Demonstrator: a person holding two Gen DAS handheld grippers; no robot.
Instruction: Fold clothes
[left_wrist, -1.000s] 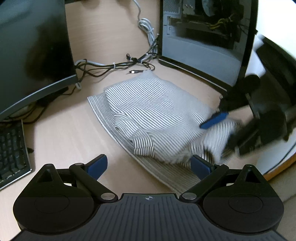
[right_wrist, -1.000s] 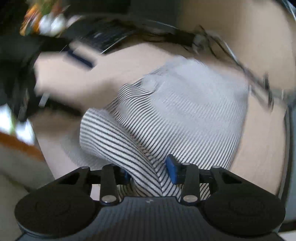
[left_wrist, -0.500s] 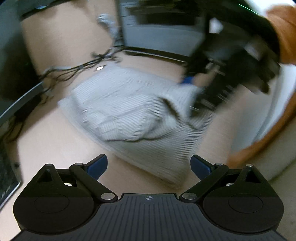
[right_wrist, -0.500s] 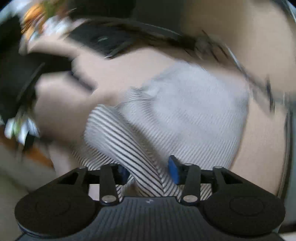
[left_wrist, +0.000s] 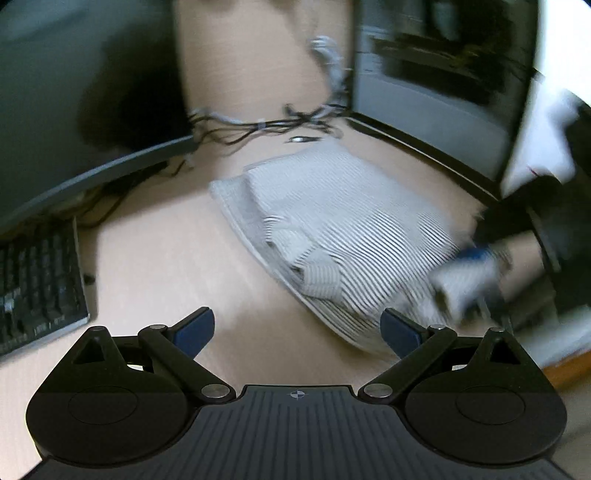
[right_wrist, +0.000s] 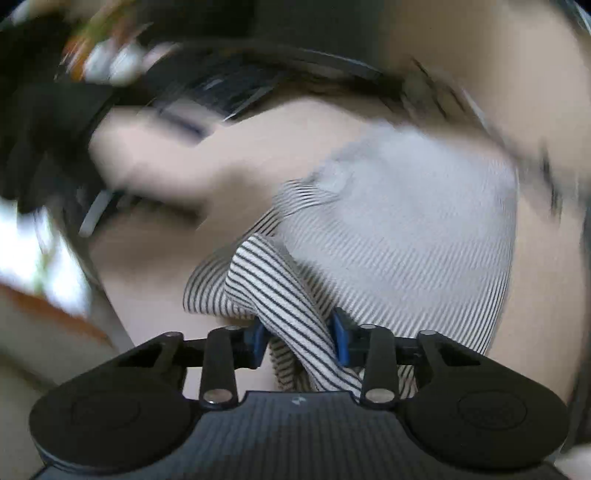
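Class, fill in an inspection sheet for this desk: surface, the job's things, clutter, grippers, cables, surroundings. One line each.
Surface: pale wooden desk.
Job's things: striped garment, partly folded, lying on the desk.
Clutter: keyboard at the left edge.
Grippers: left gripper open, nothing between its pads; right gripper has just been closing, pads pinching a bunched fold of the garment.
Cables: tangle of cables behind the garment.
Surroundings: monitor at left, computer case at right.
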